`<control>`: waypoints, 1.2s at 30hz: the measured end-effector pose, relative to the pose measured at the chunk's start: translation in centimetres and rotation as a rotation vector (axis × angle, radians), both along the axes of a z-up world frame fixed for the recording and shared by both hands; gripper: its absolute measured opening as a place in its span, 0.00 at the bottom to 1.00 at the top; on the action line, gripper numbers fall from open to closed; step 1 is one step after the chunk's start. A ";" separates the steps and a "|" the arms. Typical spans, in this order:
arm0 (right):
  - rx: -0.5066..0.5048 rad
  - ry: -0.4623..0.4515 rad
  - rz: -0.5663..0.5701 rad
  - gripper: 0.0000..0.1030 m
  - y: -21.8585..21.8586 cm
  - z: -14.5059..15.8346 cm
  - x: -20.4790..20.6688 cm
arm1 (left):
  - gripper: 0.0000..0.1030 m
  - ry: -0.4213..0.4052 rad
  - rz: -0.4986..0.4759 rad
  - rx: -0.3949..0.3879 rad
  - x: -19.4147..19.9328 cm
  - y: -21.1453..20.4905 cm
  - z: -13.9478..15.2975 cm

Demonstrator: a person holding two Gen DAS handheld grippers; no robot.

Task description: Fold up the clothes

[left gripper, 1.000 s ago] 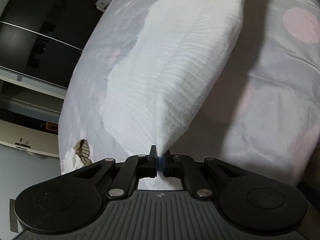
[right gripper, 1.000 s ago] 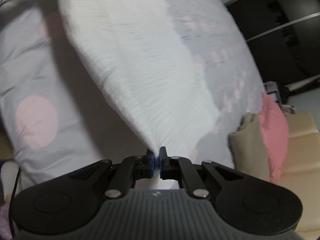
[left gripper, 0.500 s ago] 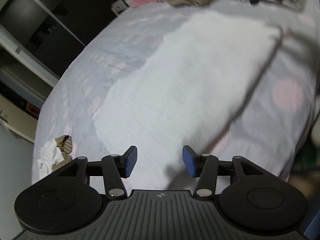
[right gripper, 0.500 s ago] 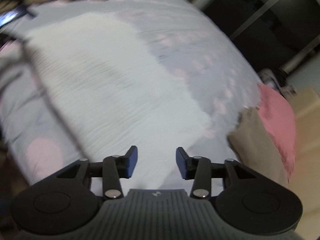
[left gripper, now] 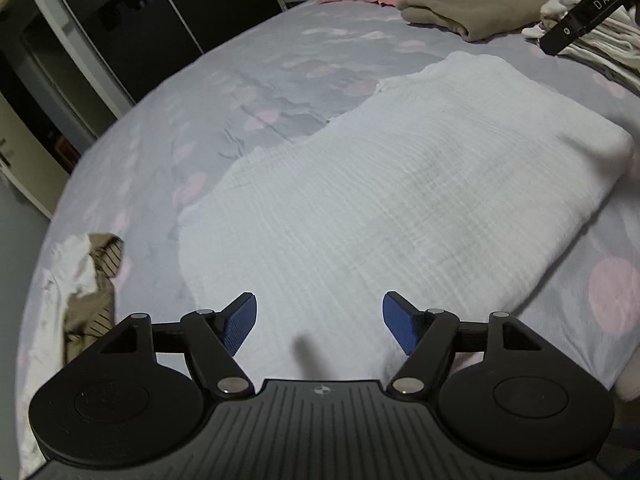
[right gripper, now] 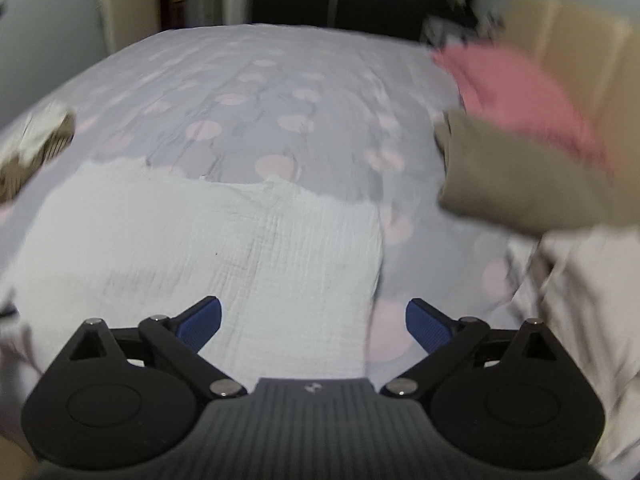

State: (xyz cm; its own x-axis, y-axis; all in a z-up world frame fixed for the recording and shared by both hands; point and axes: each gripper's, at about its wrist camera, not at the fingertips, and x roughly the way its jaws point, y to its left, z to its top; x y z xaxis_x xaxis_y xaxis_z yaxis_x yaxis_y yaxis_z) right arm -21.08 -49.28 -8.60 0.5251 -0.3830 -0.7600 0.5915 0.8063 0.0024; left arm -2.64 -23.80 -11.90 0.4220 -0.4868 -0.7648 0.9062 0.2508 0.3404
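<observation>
Bedspread (left gripper: 280,92) carries white cloth (left gripper: 400,200), long axis lower-left to upper-right.

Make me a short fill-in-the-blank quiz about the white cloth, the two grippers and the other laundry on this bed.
1. The white cloth lies on a grey bedsheet dotted with ____ spots.
2. The left gripper holds ____ between its blue pads.
3. The folded olive-brown garment lies beside a ____ pillow.
4. The right gripper has jaws that are ____.

Missing words: pink; nothing; pink; opening
</observation>
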 end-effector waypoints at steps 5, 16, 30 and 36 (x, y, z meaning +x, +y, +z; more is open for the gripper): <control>0.172 -0.027 -0.117 0.97 -3.0 -2.3 0.4 | 0.67 0.108 0.082 -0.026 2.1 -1.3 -0.4; 0.302 -0.037 -0.217 0.79 -8.1 -6.3 2.3 | 0.69 0.235 0.158 -0.051 4.8 -4.6 -2.0; 0.324 0.021 -0.176 0.79 -9.1 -10.3 6.3 | 0.73 0.260 0.192 -0.032 5.9 -5.8 -4.1; 0.341 -0.021 -0.086 0.16 -7.9 -9.7 8.1 | 0.73 0.248 0.192 -0.034 5.8 -5.7 -4.0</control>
State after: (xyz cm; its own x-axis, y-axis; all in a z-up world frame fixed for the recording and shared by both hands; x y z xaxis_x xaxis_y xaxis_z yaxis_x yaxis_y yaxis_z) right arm -12.98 -57.21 -18.30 0.5190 -0.1529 -0.8410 0.6543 0.7042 0.2758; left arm 3.12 -29.54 -15.87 0.3109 -0.4433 -0.8407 0.8957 0.4324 0.1033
